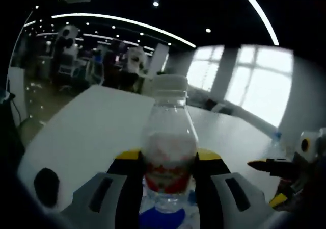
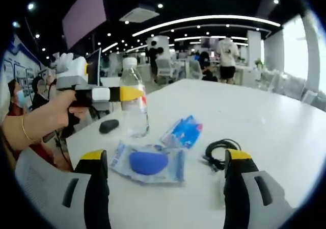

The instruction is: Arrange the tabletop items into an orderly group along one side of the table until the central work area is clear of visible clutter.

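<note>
The clear plastic bottle (image 1: 169, 152) carries a red band of label near its lower half, but no writing on it can be read. In the left gripper view the left gripper (image 1: 168, 170) has its yellow-tipped fingers (image 1: 208, 157) clamped on the bottle's sides, the white cap upright above them, with the white tabletop (image 1: 91, 132) stretching beyond. The right gripper view shows the bottle (image 2: 134, 104) standing on the tabletop (image 2: 265, 117) near its edge, with a person's hand (image 2: 56, 114) gripping the left gripper's handle. It also takes in a clear packet with a blue oval piece (image 2: 148, 162), a blue-and-white printed wrapper (image 2: 183, 132) whose print is too small to read, a coiled black cable (image 2: 219, 151) and a small dark object (image 2: 108, 126). The right gripper (image 2: 165, 160) holds its fingers wide apart around nothing, above the clear packet.
</note>
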Motion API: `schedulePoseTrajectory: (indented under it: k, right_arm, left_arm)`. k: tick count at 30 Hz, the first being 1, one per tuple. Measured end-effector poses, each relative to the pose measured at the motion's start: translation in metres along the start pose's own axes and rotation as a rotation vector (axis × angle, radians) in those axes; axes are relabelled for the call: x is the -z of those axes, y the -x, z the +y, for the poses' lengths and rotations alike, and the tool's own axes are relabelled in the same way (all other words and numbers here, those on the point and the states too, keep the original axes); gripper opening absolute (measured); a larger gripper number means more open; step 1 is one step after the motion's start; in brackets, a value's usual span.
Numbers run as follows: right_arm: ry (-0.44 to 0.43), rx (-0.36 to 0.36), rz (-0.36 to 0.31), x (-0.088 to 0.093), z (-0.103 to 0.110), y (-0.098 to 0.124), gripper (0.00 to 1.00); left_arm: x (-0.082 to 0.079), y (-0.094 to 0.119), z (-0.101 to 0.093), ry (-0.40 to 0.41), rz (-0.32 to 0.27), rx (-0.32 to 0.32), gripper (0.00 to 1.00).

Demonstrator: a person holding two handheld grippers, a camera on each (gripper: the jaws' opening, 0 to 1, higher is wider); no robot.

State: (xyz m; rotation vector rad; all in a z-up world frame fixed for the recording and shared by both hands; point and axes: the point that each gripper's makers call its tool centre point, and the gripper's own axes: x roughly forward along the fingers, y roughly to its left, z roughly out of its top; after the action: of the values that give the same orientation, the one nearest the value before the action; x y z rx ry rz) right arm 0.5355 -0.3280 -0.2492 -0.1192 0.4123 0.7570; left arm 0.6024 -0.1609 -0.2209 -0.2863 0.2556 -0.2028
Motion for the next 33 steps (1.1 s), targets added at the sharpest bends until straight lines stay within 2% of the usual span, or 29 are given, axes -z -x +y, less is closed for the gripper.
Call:
schedulePoseTrajectory:
  k: [5,9,13,21,33]
  right_arm:
    - [-0.005,0.053,0.011,0.007,-0.021,0.003,0.92]
    - [0.016,0.099,0.045,0.02,-0.037,0.005,0.93]
    - [-0.031,0.126,0.05,0.029,-0.052,0.007,0.93]
    - [-0.07,0.176,0.07,0.044,-0.071,0.01,0.92]
    - [-0.128,0.223,0.098,0.06,-0.09,0.014,0.93]
  left_arm:
    - [-0.011,-0.011,0.023,-0.082,-0.05,-0.106,0.36]
    - [-0.015,-0.023,0.034,-0.114,-0.065,-0.144,0.36]
    - [-0.017,-0.036,0.052,-0.093,-0.078,-0.186,0.36]
    - [-0.008,-0.067,0.084,-0.08,-0.074,-0.262,0.36]
    - [0.004,-0.098,0.11,-0.136,-0.07,-0.322,0.36]
